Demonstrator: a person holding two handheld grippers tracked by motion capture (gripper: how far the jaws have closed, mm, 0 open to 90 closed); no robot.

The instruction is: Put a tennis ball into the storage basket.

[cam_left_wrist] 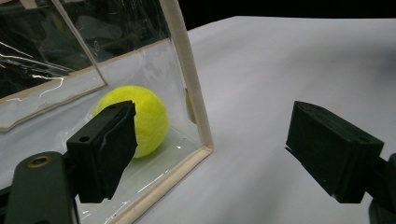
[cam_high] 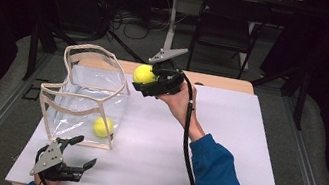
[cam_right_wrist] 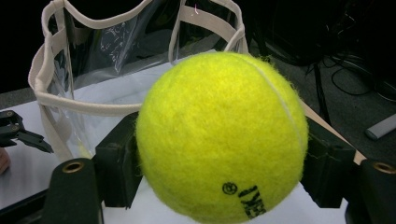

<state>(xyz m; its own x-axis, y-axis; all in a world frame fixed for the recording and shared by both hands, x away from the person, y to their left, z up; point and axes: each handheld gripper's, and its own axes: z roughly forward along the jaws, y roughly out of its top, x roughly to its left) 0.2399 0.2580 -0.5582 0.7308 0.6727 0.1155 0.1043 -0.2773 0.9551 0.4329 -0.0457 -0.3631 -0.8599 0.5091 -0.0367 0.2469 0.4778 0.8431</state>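
My right gripper (cam_high: 145, 80) is raised above the table, shut on a yellow tennis ball (cam_high: 144, 74) (cam_right_wrist: 222, 137), just right of the rim of a clear plastic bag (cam_high: 86, 94) with cream trim. A second tennis ball (cam_high: 103, 127) (cam_left_wrist: 140, 119) lies inside the bag at its near right corner. My left gripper (cam_high: 84, 152) (cam_left_wrist: 212, 154) rests low at the table's near left edge, open with nothing between its jaws, pointing at the bag's corner (cam_left_wrist: 203, 147). The bag's open top (cam_right_wrist: 135, 56) stands behind the held ball.
A white board (cam_high: 224, 148) covers the table, with bare space to the right of the bag. A dark chair (cam_high: 226, 29) and cables stand on the floor beyond the table's far edge.
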